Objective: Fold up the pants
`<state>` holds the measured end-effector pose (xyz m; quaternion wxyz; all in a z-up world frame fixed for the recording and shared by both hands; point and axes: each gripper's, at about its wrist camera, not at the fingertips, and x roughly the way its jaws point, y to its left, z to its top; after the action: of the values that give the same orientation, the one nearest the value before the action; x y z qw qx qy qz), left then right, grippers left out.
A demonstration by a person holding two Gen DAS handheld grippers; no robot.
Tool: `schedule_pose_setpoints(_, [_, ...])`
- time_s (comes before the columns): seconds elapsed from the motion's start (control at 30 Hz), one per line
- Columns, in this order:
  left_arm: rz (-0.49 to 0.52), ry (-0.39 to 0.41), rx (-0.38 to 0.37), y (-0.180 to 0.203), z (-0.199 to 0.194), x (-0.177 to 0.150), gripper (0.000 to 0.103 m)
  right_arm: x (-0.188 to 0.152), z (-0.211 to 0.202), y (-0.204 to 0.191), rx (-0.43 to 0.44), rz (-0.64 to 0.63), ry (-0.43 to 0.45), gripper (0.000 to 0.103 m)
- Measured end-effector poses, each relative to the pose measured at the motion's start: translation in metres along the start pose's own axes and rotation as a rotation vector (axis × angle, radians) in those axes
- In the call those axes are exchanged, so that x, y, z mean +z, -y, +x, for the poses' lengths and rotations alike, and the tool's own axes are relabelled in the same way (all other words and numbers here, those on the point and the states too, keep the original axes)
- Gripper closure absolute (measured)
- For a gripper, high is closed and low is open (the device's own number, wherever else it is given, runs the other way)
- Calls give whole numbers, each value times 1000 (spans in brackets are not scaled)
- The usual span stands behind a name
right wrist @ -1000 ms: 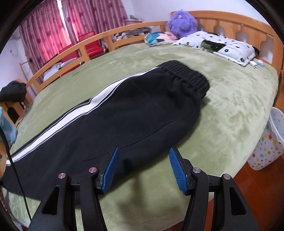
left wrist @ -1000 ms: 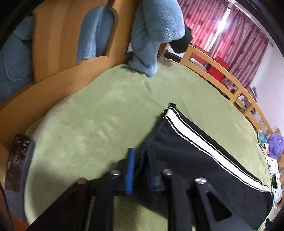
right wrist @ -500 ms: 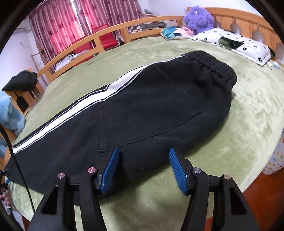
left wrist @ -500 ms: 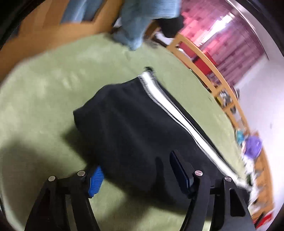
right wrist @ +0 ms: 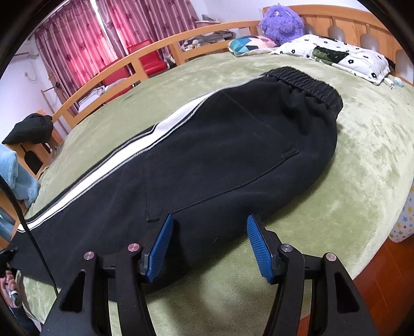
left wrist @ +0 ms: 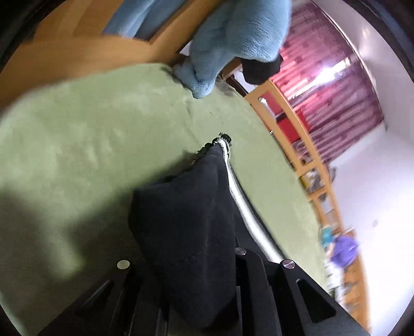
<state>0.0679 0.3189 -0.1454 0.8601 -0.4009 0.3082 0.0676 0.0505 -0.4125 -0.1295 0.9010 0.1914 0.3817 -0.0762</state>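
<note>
Black pants (right wrist: 220,155) with a white side stripe lie flat on the green bed cover, waistband at the far right, legs running left. My right gripper (right wrist: 207,245) is open, hovering over the near edge of the seat area, touching nothing. In the left wrist view the leg end of the pants (left wrist: 186,232) is bunched and lifted between the fingers of my left gripper (left wrist: 191,292), which is shut on the cloth; the blue pads are hidden by the fabric. The striped hem corner (left wrist: 222,139) still rests on the cover.
A light blue blanket (left wrist: 233,38) hangs over the wooden footboard (left wrist: 64,56). A wooden side rail (right wrist: 145,56) runs along the far side. A spotted pillow (right wrist: 336,56) and purple plush toy (right wrist: 282,20) lie at the headboard. A star-patterned bin (right wrist: 403,222) stands beside the bed.
My left gripper opened, moved over the leg end, then closed on it and raised the cloth. My right gripper stayed open and drifted closer over the seat area.
</note>
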Motion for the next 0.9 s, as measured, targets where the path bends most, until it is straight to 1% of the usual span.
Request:
schedule_pose_setpoints(0.03, [10, -11, 48, -1, 5, -4, 89, 1, -3, -1, 3, -3, 7, 44])
schedule_pose_setpoints(0.07, [12, -52, 115, -5, 18, -9, 85, 1, -6, -1, 8, -4, 17, 44])
schedule_pose_setpoints(0.1, [-6, -88, 136, -11, 26, -8, 77, 1, -8, -2, 14, -2, 22, 44])
schedule_pose_setpoints(0.13, [-38, -103, 111, -18, 29, -8, 77, 1, -9, -2, 26, 0, 26, 44])
schedule_pose_setpoints(0.17, [-60, -91, 81, -22, 24, -8, 77, 1, -11, -3, 38, 0, 31, 44])
schedule_pose_setpoints(0.2, [-80, -79, 65, -23, 20, -7, 74, 0, -12, -5, 42, -3, 38, 44])
schedule_pose_setpoints(0.27, [-89, -69, 84, -20, 16, -7, 76, -1, -13, -10, 54, -23, 52, 44])
schedule_pose_setpoints(0.3, [-82, -68, 91, -17, 16, -7, 85, -1, -12, -10, 61, -28, 49, 44])
schedule_pose_setpoints(0.33, [-59, -66, 86, -11, 15, -7, 92, 0, -8, -12, 70, -33, 42, 44])
schedule_pose_setpoints(0.37, [-7, -51, 99, 3, 9, -7, 92, 0, -1, -14, 74, -42, 22, 44])
schedule_pose_setpoints(0.4, [18, -24, 110, 11, 2, -7, 92, 0, 7, -15, 62, -55, -5, 43])
schedule_pose_setpoints(0.47, [96, 31, 115, 45, -19, -11, 92, 0, 24, -17, 29, -92, -77, 44])
schedule_pose_setpoints(0.5, [136, 47, 119, 61, -25, -13, 92, -1, 28, -17, 25, -112, -95, 44])
schedule_pose_setpoints(0.57, [234, 84, 118, 103, -38, -20, 92, 0, 24, -15, 43, -131, -89, 44])
schedule_pose_setpoints(0.63, [351, 115, 117, 151, -45, -31, 92, 4, 10, -7, 52, -135, -39, 43])
schedule_pose_setpoints(0.7, [458, 126, 107, 202, -45, -52, 92, 7, 0, 2, 75, -141, 1, 41])
schedule_pose_setpoints(0.73, [503, 124, 93, 227, -41, -64, 92, 8, -3, 6, 84, -148, 6, 38])
schedule_pose_setpoints(0.77, [542, 115, 78, 249, -38, -80, 92, 7, -5, 10, 87, -156, 11, 37])
schedule_pose_setpoints(0.83, [599, 99, 55, 282, -30, -106, 92, 5, -7, 20, 73, -164, 18, 37])
schedule_pose_setpoints(0.87, [632, 89, 38, 303, -23, -127, 92, 4, -7, 24, 68, -166, 13, 37])
schedule_pose_setpoints(0.9, [651, 78, 29, 317, -18, -140, 92, 2, -8, 30, 67, -163, 8, 37])
